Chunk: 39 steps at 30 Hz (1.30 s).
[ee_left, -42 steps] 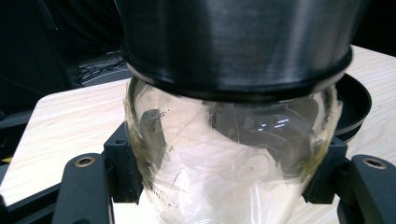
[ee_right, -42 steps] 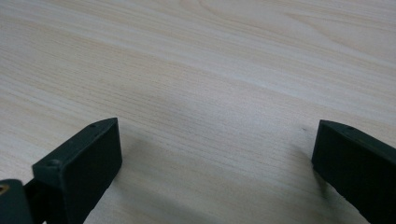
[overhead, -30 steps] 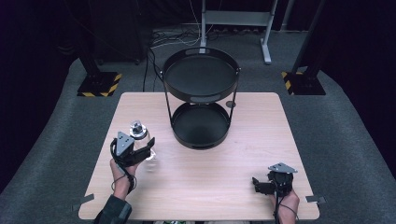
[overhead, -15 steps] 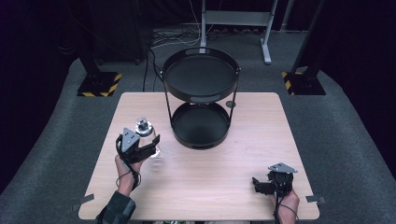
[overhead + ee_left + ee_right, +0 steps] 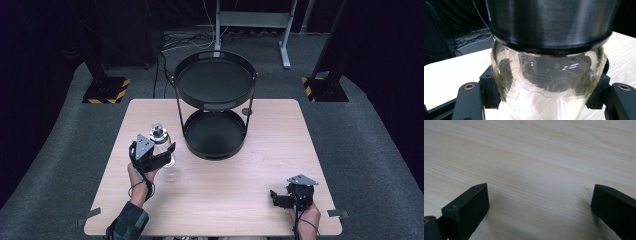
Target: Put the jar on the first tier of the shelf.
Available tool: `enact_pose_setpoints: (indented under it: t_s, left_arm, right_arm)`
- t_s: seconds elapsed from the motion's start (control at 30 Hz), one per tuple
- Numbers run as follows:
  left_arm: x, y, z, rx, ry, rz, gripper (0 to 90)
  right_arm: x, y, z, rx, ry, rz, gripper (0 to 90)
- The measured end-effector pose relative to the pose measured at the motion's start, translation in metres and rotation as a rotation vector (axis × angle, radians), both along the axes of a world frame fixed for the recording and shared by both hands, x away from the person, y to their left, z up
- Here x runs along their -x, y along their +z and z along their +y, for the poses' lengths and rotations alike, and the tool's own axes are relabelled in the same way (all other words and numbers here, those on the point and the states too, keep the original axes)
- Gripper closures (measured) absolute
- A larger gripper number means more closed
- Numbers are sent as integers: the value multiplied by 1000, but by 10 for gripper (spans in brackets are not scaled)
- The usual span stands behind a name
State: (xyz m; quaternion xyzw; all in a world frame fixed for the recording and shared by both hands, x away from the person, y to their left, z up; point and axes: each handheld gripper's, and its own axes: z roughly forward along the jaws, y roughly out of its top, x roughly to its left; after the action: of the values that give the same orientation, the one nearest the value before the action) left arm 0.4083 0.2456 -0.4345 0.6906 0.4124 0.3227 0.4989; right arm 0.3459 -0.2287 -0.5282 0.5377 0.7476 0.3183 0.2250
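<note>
1. High view takes in the whole wooden bench [image 5: 260,195], set on grey carpet, with every other thing placed against the black two-tier stand [image 5: 214,107] at its far middle.
2. That stand has a round upper tray on thin posts over a round lower tray; both trays look bare, which neither gripper view shows.
3. The left gripper [image 5: 159,152] sits just to the near left of the stand's lower tray, held by a hand [image 5: 140,175] coming in from the near edge of the bench.
4. Its jaws are clamped on a clear glass jar [image 5: 162,142] with a metal lid [image 5: 159,132]; the jar stands upright, just beside the stand's left rim but apart from it.
5. Left gripper view adds what the high view cannot: the two black pads [image 5: 491,87] press the rounded glass on both sides just under the brushed steel lid, and the glass is see-through with reflections inside.
6. The right gripper [image 5: 285,197] rests well to the near right of the stand, close to the bench's near edge.
7. Right gripper view shows its jaws spread wide over bare wood grain, nothing between them.
</note>
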Motion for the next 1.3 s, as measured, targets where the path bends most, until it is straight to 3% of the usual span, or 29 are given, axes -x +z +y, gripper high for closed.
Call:
enact_pose_setpoints:
  t_s: [0.5, 1.3]
  left_arm:
    - [-13, 1, -10, 23, -11, 15, 315]
    - [-29, 5, -37, 8, -44, 18, 315]
  right_arm:
    - [0, 0, 0, 1, 0, 0, 9]
    - [0, 0, 0, 0, 0, 0, 9]
